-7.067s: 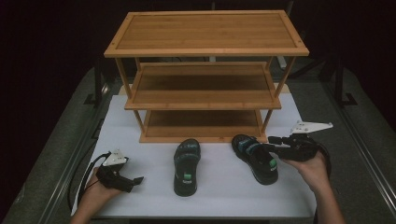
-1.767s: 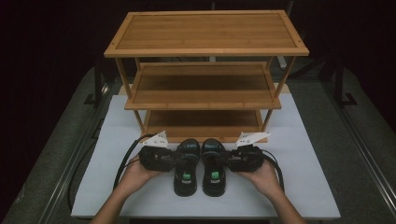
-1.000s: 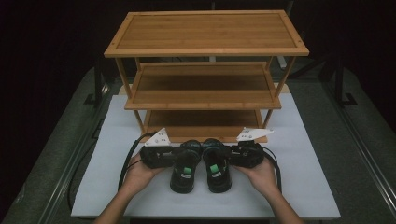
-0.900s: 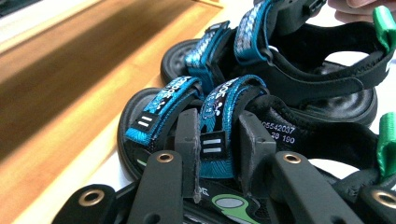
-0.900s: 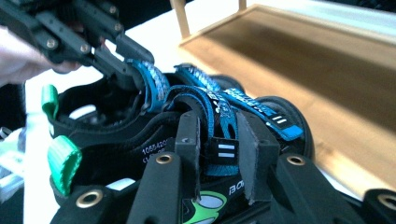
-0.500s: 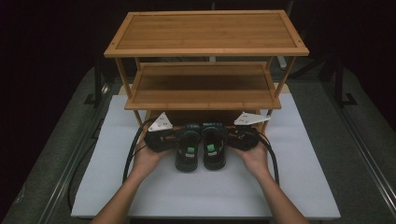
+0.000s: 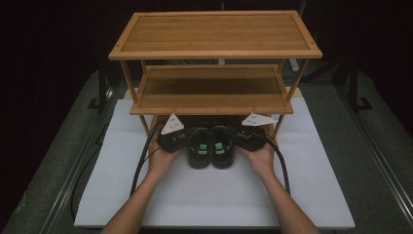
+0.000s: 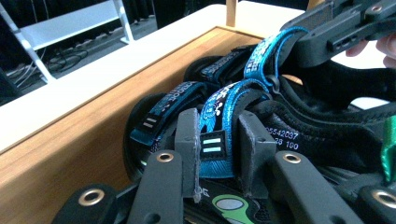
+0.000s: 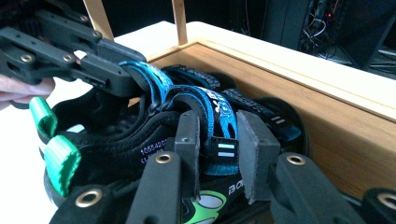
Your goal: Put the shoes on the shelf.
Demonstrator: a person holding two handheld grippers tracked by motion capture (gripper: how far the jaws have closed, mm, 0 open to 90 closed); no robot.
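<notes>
Two black sandals with blue straps and green trim stand side by side at the foot of the bamboo rack [image 7: 214, 34]: the left sandal [image 7: 198, 150] and the right sandal [image 7: 222, 150]. Their toes reach in over the bottom shelf [image 8: 70, 140], under the middle shelf's front edge; the heels stick out over the white mat. My left gripper [image 7: 185, 140] is shut on the left sandal's blue strap [image 8: 219, 109]. My right gripper [image 7: 235, 139] is shut on the right sandal's blue strap [image 9: 210, 105]. In each gripper view the other gripper shows clamped on the neighbouring strap.
The rack's middle shelf [image 7: 214, 95] overhangs the sandals closely. Thin rack legs [image 7: 146, 127] stand to either side of the hands. A white mat [image 7: 122, 195] covers the table, with black cables [image 7: 141, 168] trailing back from both grippers along the forearms.
Both hands have carried the sandals forward and slightly down, from the open mat to the rack's foot. The toes now lie under the middle shelf. Both grips are unchanged.
</notes>
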